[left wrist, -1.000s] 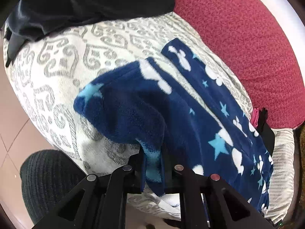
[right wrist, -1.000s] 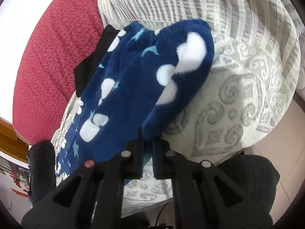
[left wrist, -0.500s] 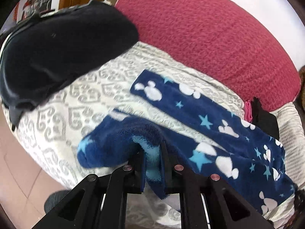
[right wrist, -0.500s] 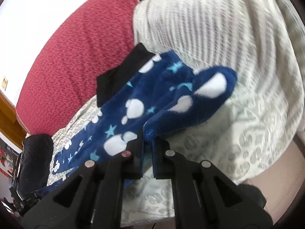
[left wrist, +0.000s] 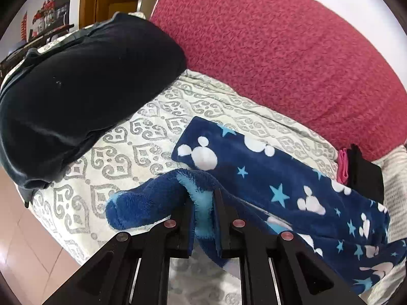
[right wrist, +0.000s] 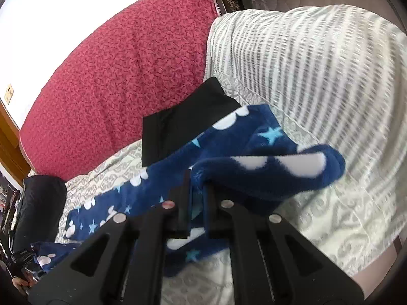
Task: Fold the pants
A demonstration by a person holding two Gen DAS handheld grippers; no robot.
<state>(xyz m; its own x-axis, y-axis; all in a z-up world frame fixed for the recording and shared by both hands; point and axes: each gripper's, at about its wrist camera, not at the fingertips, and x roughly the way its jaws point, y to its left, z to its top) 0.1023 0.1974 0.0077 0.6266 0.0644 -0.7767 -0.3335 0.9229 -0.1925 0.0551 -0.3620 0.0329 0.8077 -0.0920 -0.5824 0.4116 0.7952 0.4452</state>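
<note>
Pants [left wrist: 267, 178]: navy fleece printed with white mouse-head shapes and light blue stars; you have them stretched across the bed, one long strip lying flat on the bedspread while the edge nearest you is lifted off it.
Left claw [left wrist: 203, 200]: your jaws are clamped tight on a fold of the pants' edge; the light blue inner side of the fleece shows between the black fingers [left wrist: 184, 228].
Right claw [right wrist: 196, 193]: pinched closed on the other end of the same pants [right wrist: 229, 147]; a thick roll of fleece bulges out to the right of the fingers [right wrist: 211, 211] and hangs clear of the bedspread.
Bedspread [left wrist: 122, 152]: cream with a grey heart-scroll pattern, covering the bed under the pants.
Dark garment [left wrist: 76, 89]: a large navy-black heap on the bed, well to the left of the pants in your left view.
Red cushion [left wrist: 279, 50]: a long textured bolster along the far side of the bed, behind the pants.
Black folded cloth [right wrist: 185, 124]: lies flat between the red cushion and the pants, its near edge tucked under the fleece.
Pink item [left wrist: 343, 165]: a thin sliver just beside the black cloth; you cannot tell what it is.
Striped cover [right wrist: 305, 76]: a grey-and-white ribbed mound to the right of the pants.
</note>
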